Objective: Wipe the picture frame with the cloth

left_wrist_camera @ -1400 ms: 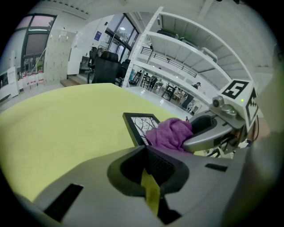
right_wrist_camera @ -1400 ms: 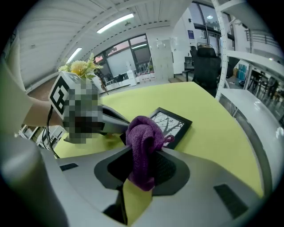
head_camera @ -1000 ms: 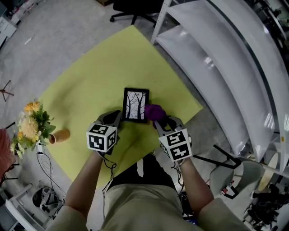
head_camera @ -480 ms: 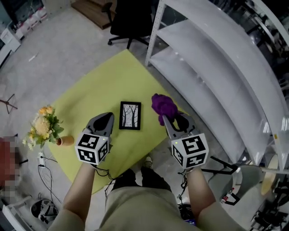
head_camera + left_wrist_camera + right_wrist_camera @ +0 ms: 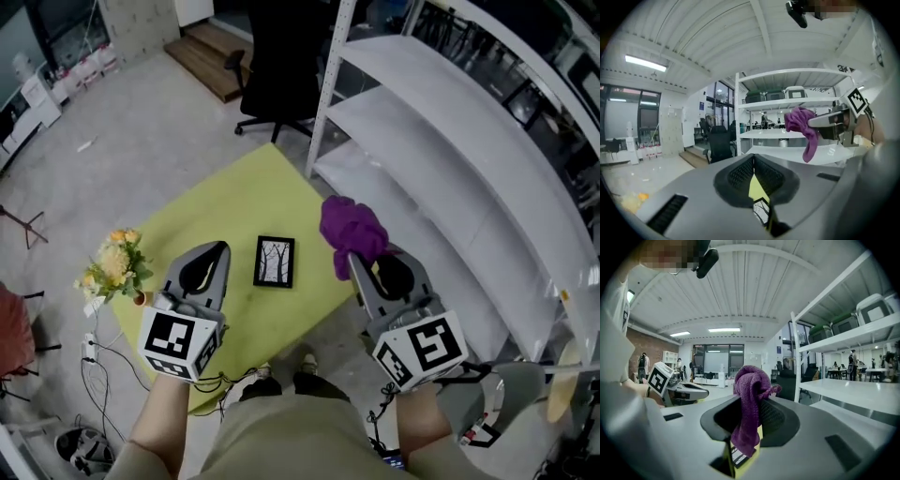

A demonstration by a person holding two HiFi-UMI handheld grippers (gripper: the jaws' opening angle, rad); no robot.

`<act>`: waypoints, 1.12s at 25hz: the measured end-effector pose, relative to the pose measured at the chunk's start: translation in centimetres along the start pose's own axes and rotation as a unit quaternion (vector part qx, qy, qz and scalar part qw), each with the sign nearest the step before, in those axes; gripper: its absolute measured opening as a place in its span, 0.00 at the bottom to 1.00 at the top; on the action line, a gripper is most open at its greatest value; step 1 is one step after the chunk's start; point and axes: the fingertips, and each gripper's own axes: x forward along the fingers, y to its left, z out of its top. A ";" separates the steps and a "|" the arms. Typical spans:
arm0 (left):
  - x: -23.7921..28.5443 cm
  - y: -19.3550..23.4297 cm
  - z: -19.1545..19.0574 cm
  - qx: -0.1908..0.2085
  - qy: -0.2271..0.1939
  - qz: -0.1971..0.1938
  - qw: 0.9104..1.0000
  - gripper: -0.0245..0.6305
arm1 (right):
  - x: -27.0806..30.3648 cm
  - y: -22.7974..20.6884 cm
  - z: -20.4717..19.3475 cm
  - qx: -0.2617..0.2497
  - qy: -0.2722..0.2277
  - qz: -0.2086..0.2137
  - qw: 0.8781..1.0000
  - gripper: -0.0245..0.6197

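Note:
The black picture frame (image 5: pixel 274 262) with a tree print lies flat on the yellow mat (image 5: pixel 225 206) on the floor. Both grippers are held high above it. My right gripper (image 5: pixel 355 259) is shut on the purple cloth (image 5: pixel 349 228), which bunches over its tip and hangs down; in the right gripper view the cloth (image 5: pixel 750 399) drapes between the jaws. My left gripper (image 5: pixel 212 255) hovers left of the frame, its jaws together with nothing in them. In the left gripper view, mat and frame (image 5: pixel 761 211) show through the thin slit below the jaws.
A bunch of yellow flowers in a small vase (image 5: pixel 114 267) lies at the mat's left edge. White metal shelving (image 5: pixel 450 159) runs along the right. A black office chair (image 5: pixel 281 75) stands beyond the mat. Cables (image 5: pixel 94 356) trail on the floor at the left.
Both grippers have risen from the frame. The right one lifted the purple cloth off the frame's right edge. The left one let go of the frame's left side. The frame stays on the mat.

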 end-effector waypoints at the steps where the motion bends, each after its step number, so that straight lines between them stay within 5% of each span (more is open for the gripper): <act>1: -0.7 -0.2 1.0 0.014 -0.009 0.004 1.000 0.05 | -0.6 0.3 1.0 -0.009 -0.009 0.001 1.000 0.20; 12: -6.6 -2.2 5.4 0.015 -0.047 0.014 0.999 0.05 | -5.1 3.3 5.3 -0.051 -0.059 0.007 0.997 0.20; 28: -7.6 -2.8 1.0 0.031 -0.002 0.041 0.999 0.05 | -3.8 5.0 -0.9 -0.032 0.005 0.048 0.998 0.20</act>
